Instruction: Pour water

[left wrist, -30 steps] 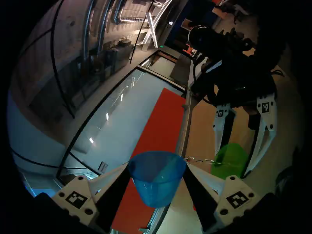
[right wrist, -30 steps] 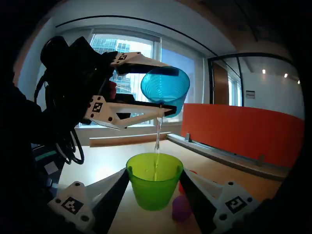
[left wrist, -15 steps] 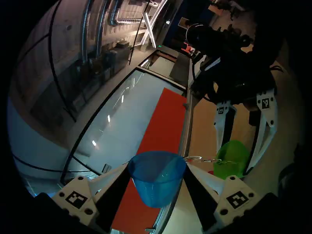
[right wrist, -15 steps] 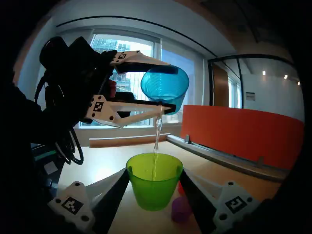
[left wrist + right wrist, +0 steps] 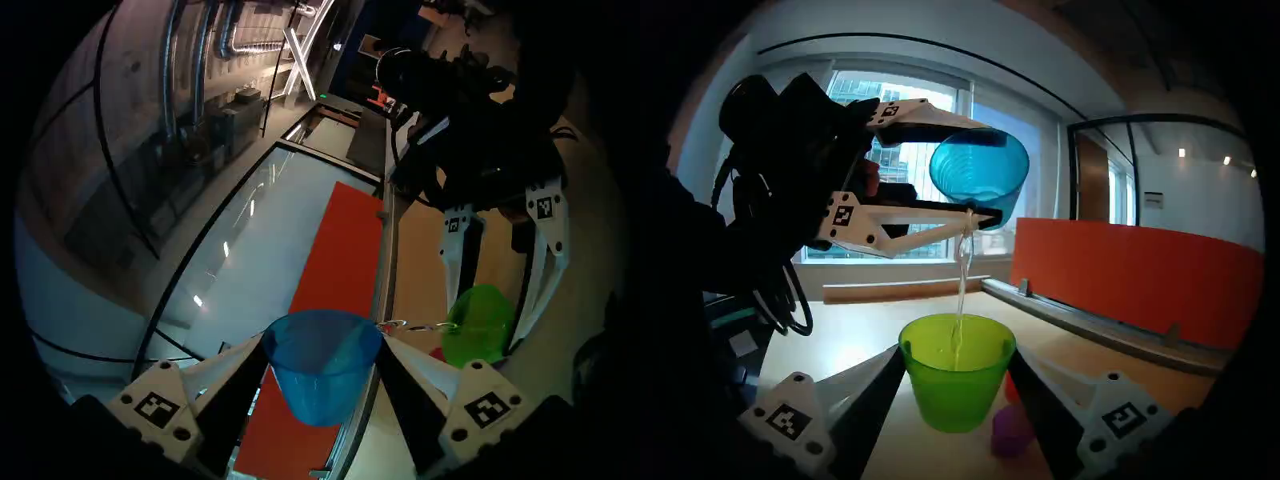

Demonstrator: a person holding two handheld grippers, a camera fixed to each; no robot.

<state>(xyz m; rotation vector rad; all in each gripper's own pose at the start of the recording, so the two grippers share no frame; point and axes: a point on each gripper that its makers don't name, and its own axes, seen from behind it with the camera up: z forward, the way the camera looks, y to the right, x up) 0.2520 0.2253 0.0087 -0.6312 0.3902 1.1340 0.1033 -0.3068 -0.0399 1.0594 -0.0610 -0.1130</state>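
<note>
Slight further tilt of the translucent blue plastic cup (image 5: pixel 980 172) since half a second ago, with the left gripper (image 5: pixel 992 178) a touch higher in the right gripper view; thin stream of water (image 5: pixel 962 272) unbroken, as before. Left gripper clamping the blue cup between both white fingers, high above the pale wooden tabletop (image 5: pixel 856 336), mouth tipped sideways and down. Stream leaving the cup's lower lip and dropping into the translucent green plastic cup (image 5: pixel 958 380). Right gripper (image 5: pixel 956 356) closed on the green cup, one finger pressing each side, cup upright; resting on the tabletop or held just above it, not discernible. Small purple object (image 5: pixel 1010 428) on the table just beside the green cup, shape unclear. Orange partition panel (image 5: pixel 1136 264) along the table's far edge; bright window (image 5: pixel 1000 112) behind the left gripper. In the left gripper view, blue cup in the foreground, green cup beyond it, water arcing between them.
</note>
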